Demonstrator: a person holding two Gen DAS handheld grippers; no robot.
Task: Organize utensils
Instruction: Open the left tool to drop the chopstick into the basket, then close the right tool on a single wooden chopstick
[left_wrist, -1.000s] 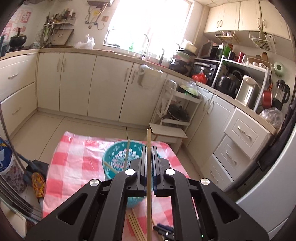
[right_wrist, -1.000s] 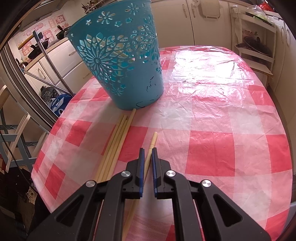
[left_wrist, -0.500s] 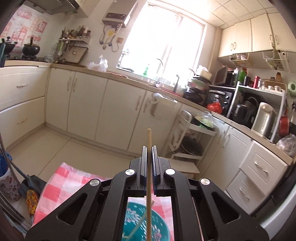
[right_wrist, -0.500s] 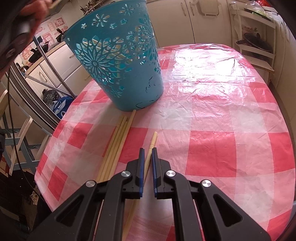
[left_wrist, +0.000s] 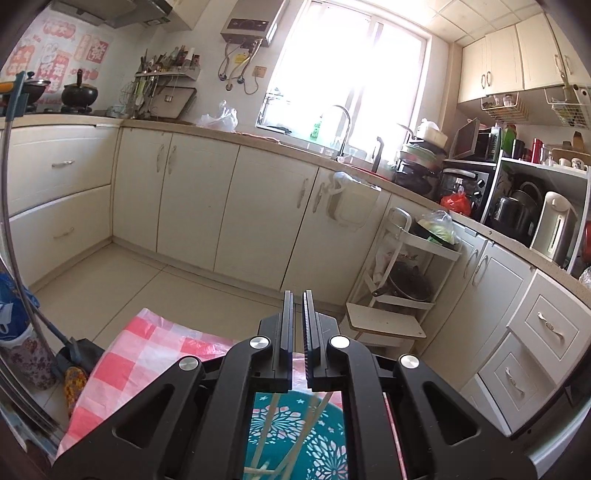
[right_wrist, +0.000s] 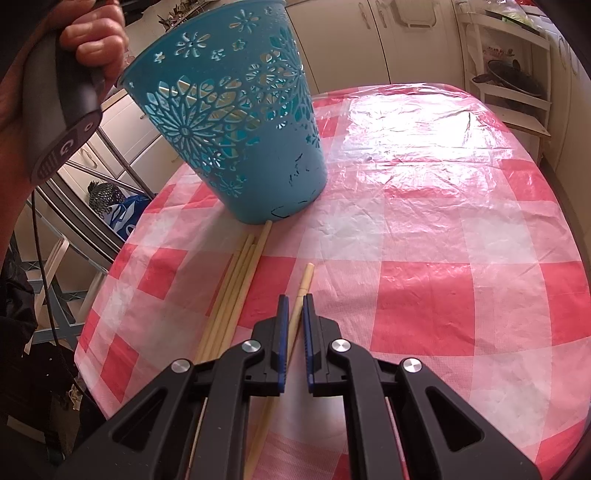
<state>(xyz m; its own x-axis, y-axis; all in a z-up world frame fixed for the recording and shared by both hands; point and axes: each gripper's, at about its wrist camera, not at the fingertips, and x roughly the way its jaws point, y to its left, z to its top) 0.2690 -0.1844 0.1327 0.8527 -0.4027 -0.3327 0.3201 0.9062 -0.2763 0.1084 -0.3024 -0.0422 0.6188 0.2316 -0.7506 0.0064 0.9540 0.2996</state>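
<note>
A teal cut-out basket (right_wrist: 236, 122) stands on the red-and-white checked tablecloth (right_wrist: 424, 258). My right gripper (right_wrist: 294, 299) is low over the cloth, shut on a single chopstick (right_wrist: 306, 275) that lies pointing toward the basket. A bundle of several chopsticks (right_wrist: 236, 288) lies just left of it, their tips at the basket's foot. My left gripper (left_wrist: 298, 295) hovers above the basket (left_wrist: 295, 435), shut with nothing between its pads. Chopsticks (left_wrist: 271, 428) lean inside the basket below it. A hand (right_wrist: 92, 40) holds the left gripper's handle above the basket's rim.
Cream cabinets (left_wrist: 199, 206) and a counter ring the room. A white trolley rack (left_wrist: 406, 280) with pots stands beyond the table's far edge. Left of the table are a metal chair frame (right_wrist: 74, 199) and a dustpan (left_wrist: 77, 358). The cloth right of the basket is bare.
The chopstick that stood between the left gripper's pads is gone from them and now lies in the basket. The left gripper moved forward over the basket. The right gripper kept still.
</note>
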